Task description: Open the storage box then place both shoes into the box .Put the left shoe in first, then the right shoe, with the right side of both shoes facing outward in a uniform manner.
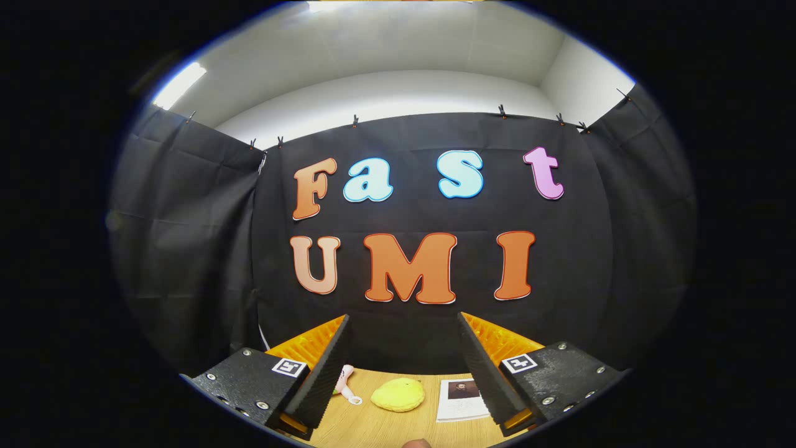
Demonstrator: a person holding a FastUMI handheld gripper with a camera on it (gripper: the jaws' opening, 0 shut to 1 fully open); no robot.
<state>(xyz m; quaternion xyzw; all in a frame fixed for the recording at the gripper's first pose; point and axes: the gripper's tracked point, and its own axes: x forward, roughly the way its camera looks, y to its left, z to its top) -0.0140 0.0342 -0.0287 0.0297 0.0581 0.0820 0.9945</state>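
The gripper (404,323) sits at the bottom centre of the frame with its two fingers spread wide apart and nothing between them, so it is released and grasping nothing. It is raised and tilted upward, its fingers aimed at the black cloth wall (186,249) that takes up the middle of the frame.

Neither the storage box nor the shoes can be made out, so their place cannot be told.

Low in the frame, between the two fingers, lies a strip of light wooden table (373,429). On it, just below the gap between the fingers, rests a soft yellow object (398,394) (rounded and plush-looking, its exact kind hard to tell). Just to its left, close beside the left finger, a small pink-and-white item (346,381) is partly hidden by that finger. To the right of the yellow object, near the right finger, lies a white printed card (461,401) with a small dark picture at its top.

Toward the top of the frame, above the cloth, are a pale wall and ceiling (385,56), with a bright light strip (179,84) at the upper left.
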